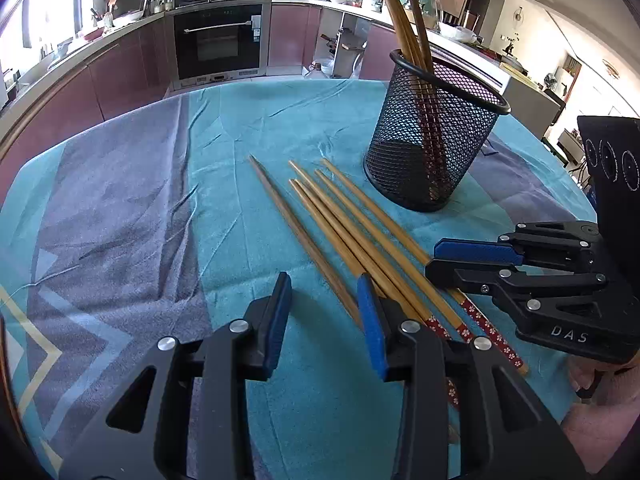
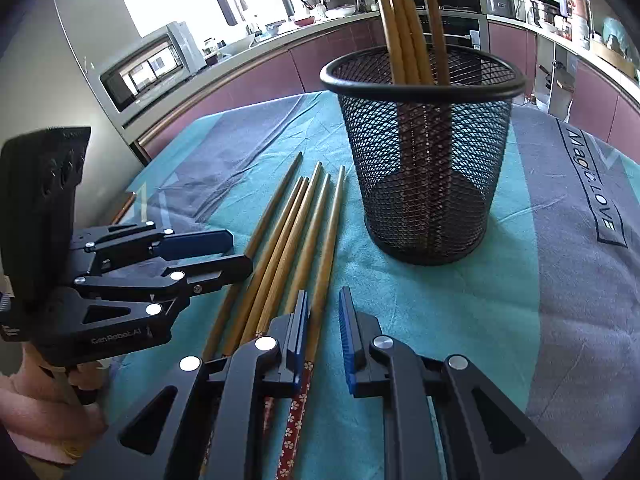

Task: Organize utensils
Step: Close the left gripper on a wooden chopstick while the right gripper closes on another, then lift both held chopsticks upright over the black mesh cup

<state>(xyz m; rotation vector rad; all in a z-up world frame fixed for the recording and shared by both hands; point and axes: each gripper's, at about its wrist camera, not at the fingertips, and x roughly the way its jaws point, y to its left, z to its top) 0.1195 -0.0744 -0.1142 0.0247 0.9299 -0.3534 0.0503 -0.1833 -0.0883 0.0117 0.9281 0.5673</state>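
Five chopsticks (image 1: 340, 232) lie on one cloth (image 1: 132, 216); four more stand in one mesh cup (image 1: 432, 136).

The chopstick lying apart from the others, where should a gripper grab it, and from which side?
Grip the lone chopstick around mid-shaft, coming from above with a finger on each long side. It lies flat on the tablecloth with open cloth to its left, and the thin tip is harder to pinch.
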